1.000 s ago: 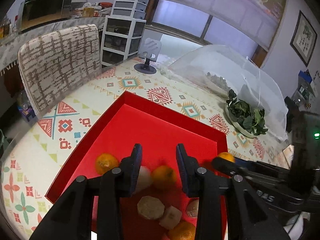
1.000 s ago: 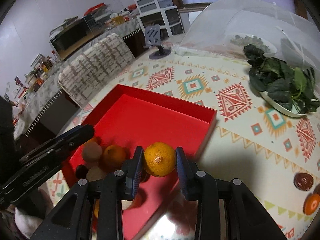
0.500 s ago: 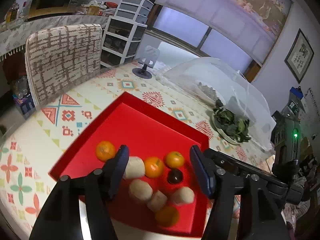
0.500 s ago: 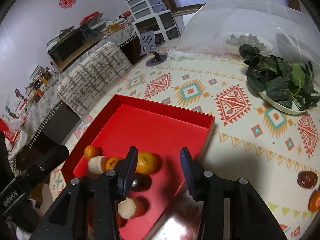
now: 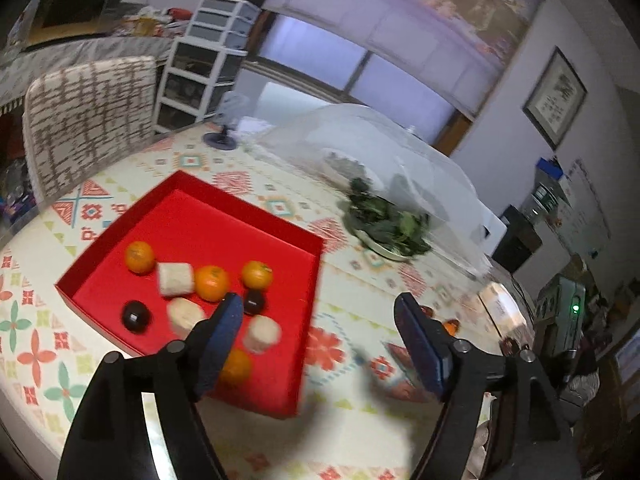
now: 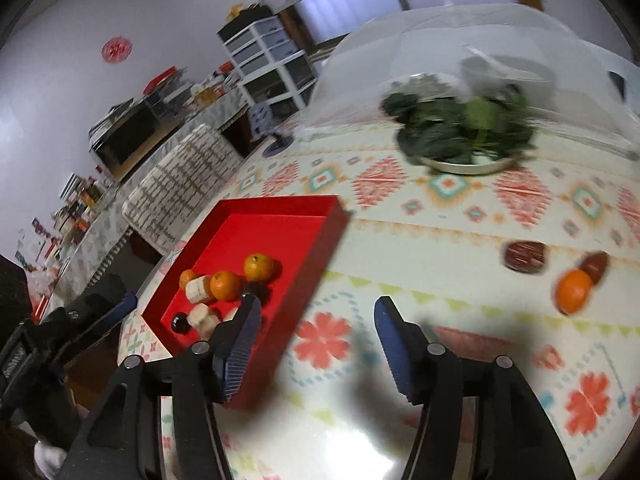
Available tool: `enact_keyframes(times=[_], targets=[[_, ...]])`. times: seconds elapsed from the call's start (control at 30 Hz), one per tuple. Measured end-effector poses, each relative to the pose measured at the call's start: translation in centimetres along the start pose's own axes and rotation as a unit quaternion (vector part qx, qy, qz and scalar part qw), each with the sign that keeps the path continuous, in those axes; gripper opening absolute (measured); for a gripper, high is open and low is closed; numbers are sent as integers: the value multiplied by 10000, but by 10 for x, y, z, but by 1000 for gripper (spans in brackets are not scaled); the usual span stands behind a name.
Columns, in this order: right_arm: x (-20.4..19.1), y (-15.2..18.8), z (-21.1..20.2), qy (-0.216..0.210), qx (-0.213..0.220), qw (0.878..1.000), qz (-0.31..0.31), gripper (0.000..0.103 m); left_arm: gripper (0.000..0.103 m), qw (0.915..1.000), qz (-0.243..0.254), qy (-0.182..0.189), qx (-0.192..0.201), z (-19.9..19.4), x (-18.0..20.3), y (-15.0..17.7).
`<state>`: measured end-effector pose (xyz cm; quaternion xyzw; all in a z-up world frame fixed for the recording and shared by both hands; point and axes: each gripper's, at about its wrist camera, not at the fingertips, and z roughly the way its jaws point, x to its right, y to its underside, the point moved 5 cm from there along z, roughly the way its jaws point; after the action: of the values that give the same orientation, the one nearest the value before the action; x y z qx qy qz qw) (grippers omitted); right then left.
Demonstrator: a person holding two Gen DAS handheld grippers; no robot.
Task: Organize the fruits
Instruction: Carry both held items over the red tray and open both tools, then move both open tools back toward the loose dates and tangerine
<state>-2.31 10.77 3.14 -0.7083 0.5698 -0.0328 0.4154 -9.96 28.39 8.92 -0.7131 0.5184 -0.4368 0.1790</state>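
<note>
The red tray [image 5: 224,232] holds several oranges, such as one [image 5: 212,283] at its middle, along with white fruit chunks [image 5: 176,279] and two dark round fruits [image 5: 137,316]. My left gripper [image 5: 318,308] hangs over the tray's near right corner, its jaws opening with nothing between them. My right gripper [image 6: 318,306] is over the tablecloth just right of the tray [image 6: 272,232], its jaws also opening and empty. A loose orange [image 6: 574,291] and two dark red fruits [image 6: 525,255] lie on the cloth to the right.
A plate of leafy greens [image 6: 468,132] stands at the back, next to a clear mesh food cover [image 6: 460,40]. A patterned chair [image 5: 88,120] is behind the table's left side. A phone stand [image 5: 219,140] sits at the far edge.
The right gripper let its orange go into the tray. Both grippers opened wide, drew back and swung right, off the tray.
</note>
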Motion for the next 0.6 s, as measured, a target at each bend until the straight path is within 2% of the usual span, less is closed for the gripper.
enact_keyframes(times=[0.27, 0.6], targets=[[44, 23, -56, 202, 273, 9991, 248, 65, 78, 9990, 388, 144, -171, -2, 55, 29], [98, 37, -112, 377, 638, 9955, 586, 70, 81, 9955, 856, 296, -270, -2, 118, 55]])
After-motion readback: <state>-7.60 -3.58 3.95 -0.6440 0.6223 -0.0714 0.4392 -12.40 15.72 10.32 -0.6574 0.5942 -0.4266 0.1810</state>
